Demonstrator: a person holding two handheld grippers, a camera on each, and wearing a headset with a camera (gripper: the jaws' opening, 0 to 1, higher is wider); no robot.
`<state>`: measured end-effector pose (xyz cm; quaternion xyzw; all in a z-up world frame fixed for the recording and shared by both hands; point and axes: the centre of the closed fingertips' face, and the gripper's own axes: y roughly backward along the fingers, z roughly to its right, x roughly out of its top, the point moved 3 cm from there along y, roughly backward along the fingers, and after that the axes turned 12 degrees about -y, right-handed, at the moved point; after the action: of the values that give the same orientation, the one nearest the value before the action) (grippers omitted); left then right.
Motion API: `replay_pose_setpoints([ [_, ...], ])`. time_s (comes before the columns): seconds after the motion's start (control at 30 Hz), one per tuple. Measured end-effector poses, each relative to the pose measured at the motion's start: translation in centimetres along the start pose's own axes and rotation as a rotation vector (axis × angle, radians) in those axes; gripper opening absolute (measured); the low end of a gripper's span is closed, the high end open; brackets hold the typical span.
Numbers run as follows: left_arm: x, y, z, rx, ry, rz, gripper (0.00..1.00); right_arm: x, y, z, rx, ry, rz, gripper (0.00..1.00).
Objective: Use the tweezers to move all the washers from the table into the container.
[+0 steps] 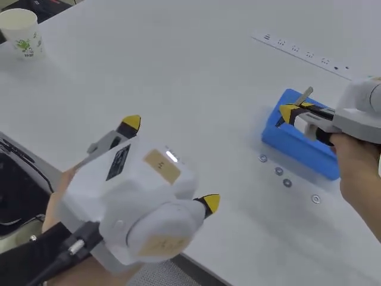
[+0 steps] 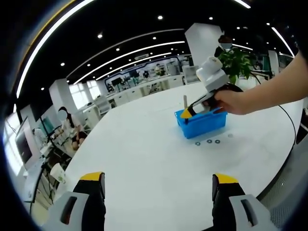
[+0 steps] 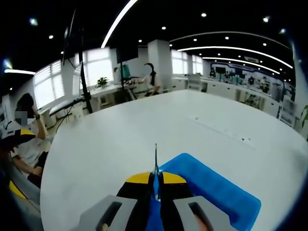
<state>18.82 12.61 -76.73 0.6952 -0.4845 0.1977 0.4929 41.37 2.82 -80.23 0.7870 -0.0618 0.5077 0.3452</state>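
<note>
Squeezing thin metal tweezers (image 1: 305, 95) in right gripper (image 1: 289, 113) over blue plastic box (image 1: 297, 143), near white desk's (image 1: 178, 65) front edge. Holding left gripper (image 1: 170, 164) wide open, empty, bare desk ahead.

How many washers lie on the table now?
4, in a loose row on the table along the blue container: first washer, second washer, third washer, fourth washer. Some inside the container may be hidden.

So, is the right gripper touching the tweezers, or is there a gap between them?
Touching. In the right gripper view, the right gripper has its jaws shut on the tweezers, which stick up from between them.
</note>
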Motion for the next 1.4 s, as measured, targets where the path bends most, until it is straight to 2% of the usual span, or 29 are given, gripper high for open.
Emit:
replay_pose_setpoints([
  [0.3, -0.2, 0.0, 0.0, -0.001, 0.006, -0.01, 0.93, -0.2, -0.1, 0.2, 0.0, -0.017, -0.016, 0.03],
  [0.5, -0.1, 0.0, 0.0, -0.004, 0.005, -0.005, 0.93, 0.4, 0.3, -0.1, -0.008, -0.01, -0.024, 0.03],
  [0.6, -0.1, 0.0, 0.0, -0.003, 0.004, -0.002, 0.93, 1.0, 0.8, -0.3, -0.008, -0.003, -0.008, 0.03],
  [0.73, 0.2, 0.3, -0.5, 0.013, 0.033, 0.021, 0.92, 2.0, 1.8, -0.7, -0.002, -0.005, 0.021, 0.03],
  [0.83, 0.3, 0.4, -0.6, 0.016, 0.048, 0.033, 0.92, 2.9, 2.7, -1.4, 0.018, -0.014, 0.053, 0.03],
  [1.0, 0.2, 0.3, -0.4, 0.013, 0.039, 0.025, 0.92, 4.0, 4.3, -3.1, 0.053, 0.001, 0.098, 0.03],
  [1.17, 0.3, 0.3, -0.4, 0.011, 0.041, 0.029, 0.92, 3.8, 5.4, -4.4, 0.078, -0.001, 0.118, 0.03],
  [1.27, 0.4, 0.3, -0.5, 0.013, 0.045, 0.039, 0.92, 2.8, 5.5, -4.7, 0.084, -0.008, 0.112, 0.03],
  [1.4, 0.3, 0.3, -0.5, 0.014, 0.042, 0.031, 0.91, 1.1, 5.6, -5.0, 0.091, -0.02, 0.083, 0.03],
])
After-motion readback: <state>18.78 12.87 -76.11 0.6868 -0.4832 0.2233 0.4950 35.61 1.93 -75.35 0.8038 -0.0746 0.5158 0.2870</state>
